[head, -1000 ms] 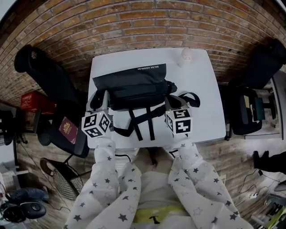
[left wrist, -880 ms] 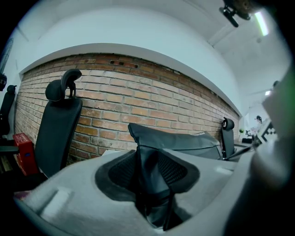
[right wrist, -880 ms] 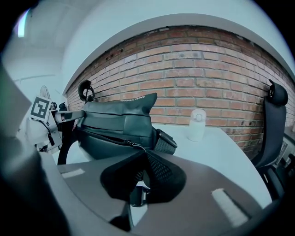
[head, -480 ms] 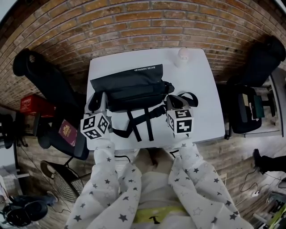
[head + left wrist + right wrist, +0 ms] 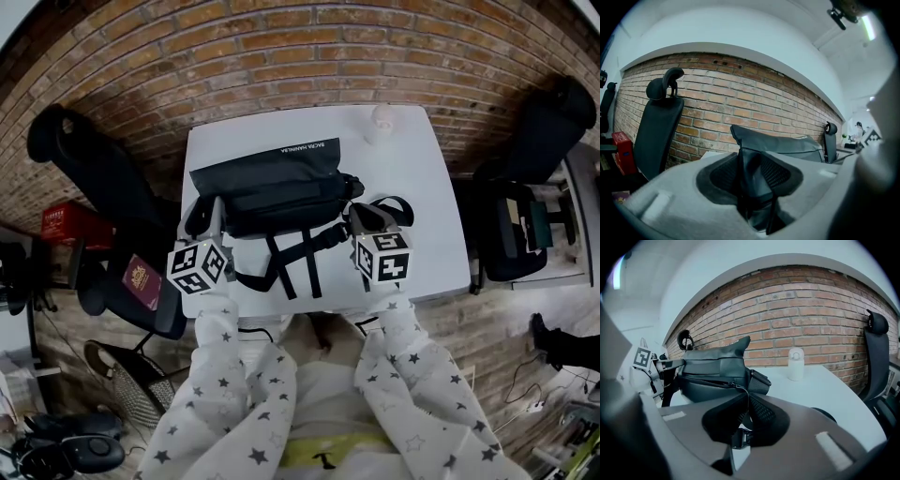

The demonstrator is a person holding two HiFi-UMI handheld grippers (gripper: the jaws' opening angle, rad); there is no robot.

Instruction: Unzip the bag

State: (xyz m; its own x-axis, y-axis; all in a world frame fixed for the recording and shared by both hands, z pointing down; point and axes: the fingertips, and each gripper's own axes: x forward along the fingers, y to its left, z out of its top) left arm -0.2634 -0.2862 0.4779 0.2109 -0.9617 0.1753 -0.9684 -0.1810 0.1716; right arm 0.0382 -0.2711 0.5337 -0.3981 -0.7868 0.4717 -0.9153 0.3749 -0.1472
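A black bag (image 5: 272, 187) lies across the white table (image 5: 427, 187), its straps (image 5: 300, 258) trailing toward the front edge. My left gripper (image 5: 214, 214) is at the bag's left end, shut on a fold of the black fabric (image 5: 752, 164). At the right end, my right gripper (image 5: 367, 217) pinches the thin zipper pull cord (image 5: 740, 391), which runs from the zipper on the bag's front (image 5: 715, 369) down between the pads. Its jaws are opening slightly, with the cord still between them.
A small white bottle (image 5: 381, 120) stands at the table's far right corner, also in the right gripper view (image 5: 795, 364). Black office chairs flank the table, on the left (image 5: 94, 178) and on the right (image 5: 544, 141). A brick wall is behind.
The right gripper has drawn a little to the right, away from the bag's end. The left gripper has kept its hold on the bag's left end.
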